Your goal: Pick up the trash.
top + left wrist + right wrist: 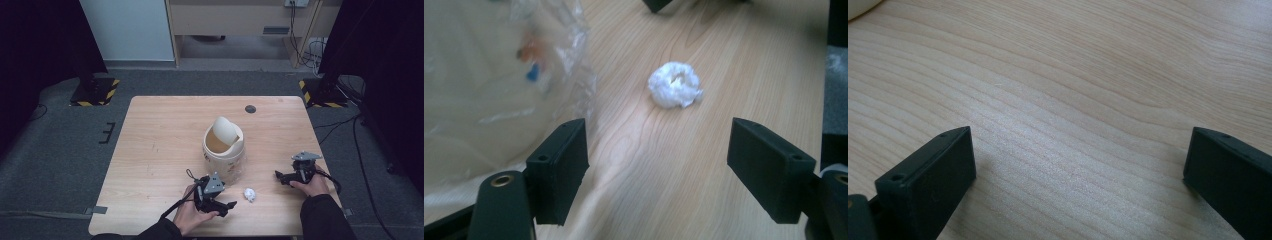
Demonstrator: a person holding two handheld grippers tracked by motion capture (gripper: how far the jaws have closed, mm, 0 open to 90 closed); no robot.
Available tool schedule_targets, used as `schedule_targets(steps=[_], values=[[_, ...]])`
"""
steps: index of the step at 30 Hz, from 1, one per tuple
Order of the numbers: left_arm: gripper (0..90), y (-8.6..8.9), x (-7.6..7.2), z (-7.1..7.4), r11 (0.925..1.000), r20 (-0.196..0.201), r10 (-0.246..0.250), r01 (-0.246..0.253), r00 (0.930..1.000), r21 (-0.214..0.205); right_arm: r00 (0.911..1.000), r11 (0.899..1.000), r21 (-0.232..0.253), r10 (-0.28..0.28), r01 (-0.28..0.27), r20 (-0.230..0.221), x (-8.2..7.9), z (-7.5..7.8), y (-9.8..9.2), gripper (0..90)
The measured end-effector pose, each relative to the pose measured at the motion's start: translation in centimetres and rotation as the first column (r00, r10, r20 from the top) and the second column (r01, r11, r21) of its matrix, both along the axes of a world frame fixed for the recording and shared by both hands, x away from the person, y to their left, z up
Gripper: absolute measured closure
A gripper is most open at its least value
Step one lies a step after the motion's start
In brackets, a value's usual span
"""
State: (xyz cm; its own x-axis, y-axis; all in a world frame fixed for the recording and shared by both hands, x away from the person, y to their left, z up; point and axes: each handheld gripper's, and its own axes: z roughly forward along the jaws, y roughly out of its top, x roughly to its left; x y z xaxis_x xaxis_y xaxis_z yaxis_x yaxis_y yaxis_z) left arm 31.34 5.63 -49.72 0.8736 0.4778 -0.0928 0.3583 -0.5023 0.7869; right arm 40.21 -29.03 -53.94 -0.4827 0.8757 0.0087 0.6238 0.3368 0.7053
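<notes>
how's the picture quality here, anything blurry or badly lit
High view: the table is evenly lit, but the room's sides fall into near black, and the paper wad is small and soft. Left gripper view: the wad is fairly sharp, the bin at left is blurred and washed out. Right gripper view: wood grain crisp mid-frame, with a pale sheen; the near jaws are soft.

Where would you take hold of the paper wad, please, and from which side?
Grip the wad across its middle, probably with the left gripper: its jaws are open and already point at it. Come straight ahead, low along the table. The wad is roundish and crumpled, so any side should pinch alike; it lies apart from the bin.
</notes>
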Motion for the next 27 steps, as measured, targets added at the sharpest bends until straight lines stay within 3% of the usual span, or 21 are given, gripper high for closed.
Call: schedule_targets(steps=[10,18,27], values=[[27.0,-2.6,0.8,-0.4,0.9995,0.000,-0.029,0.029,0.9996,-0.009,1.0000,1.000,0.003,-0.003,0.003,0.000,0.0,0.0,0.0,0.6],[31.3,-5.4,1.6,-1.6,0.9977,-0.026,-0.061,0.062,0.9978,0.029,1.0000,1.000,0.002,-0.001,0.001,0.000,0.0,0.0,0.0,0.6],[37.3,-6.4,2.0,-2.3,0.9970,-0.055,-0.054,0.057,0.9970,0.051,1.0000,1.000,0.001,0.001,-0.001,0.000,0.0,0.0,0.0,0.7]])
